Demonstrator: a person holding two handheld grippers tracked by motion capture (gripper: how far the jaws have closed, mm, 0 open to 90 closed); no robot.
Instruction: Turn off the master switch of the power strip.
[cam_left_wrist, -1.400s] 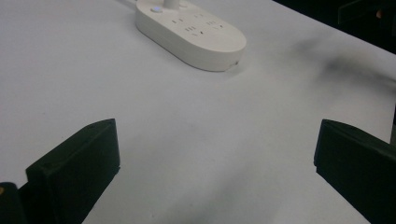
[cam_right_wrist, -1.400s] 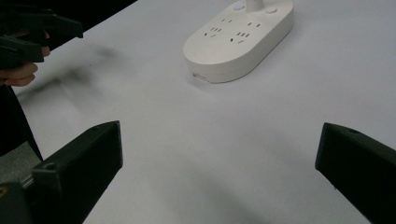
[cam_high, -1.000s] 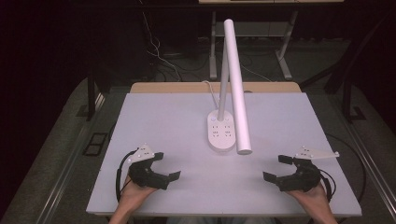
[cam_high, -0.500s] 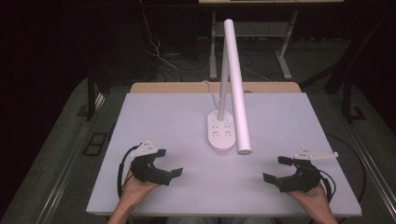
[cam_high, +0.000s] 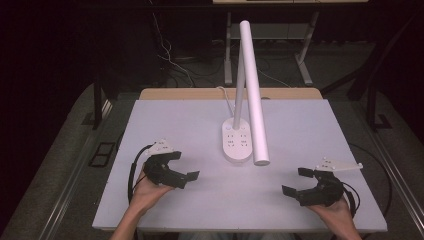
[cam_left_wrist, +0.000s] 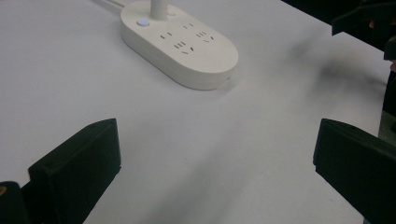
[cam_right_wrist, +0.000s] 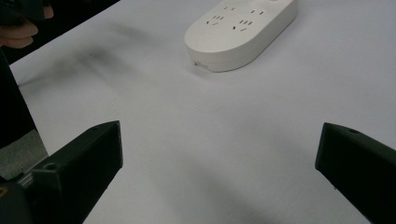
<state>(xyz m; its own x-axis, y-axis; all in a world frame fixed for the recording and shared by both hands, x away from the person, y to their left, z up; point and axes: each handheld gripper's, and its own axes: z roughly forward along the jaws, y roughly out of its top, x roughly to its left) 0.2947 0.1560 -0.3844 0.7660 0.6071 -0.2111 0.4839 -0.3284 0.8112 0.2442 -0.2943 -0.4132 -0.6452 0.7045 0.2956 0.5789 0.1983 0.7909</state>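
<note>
Desk lamp (cam_high: 248, 95) with a power-strip base (cam_high: 237, 145) stands at the middle of the white surface (cam_high: 165, 125), between the two tools and farther up the frame than both. Its long white light bar slopes down toward the lower middle, its end just right of the base. The left tool (cam_high: 181, 168) looks slightly nearer the base than the right tool (cam_high: 297, 181). Both are wide open and hold nothing. The base is a white oval with socket holes and a small lit button (cam_left_wrist: 141, 22).

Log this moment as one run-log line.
left tongs: open, empty | right tongs: open, empty | desk lamp: mid-table, untouched
</note>
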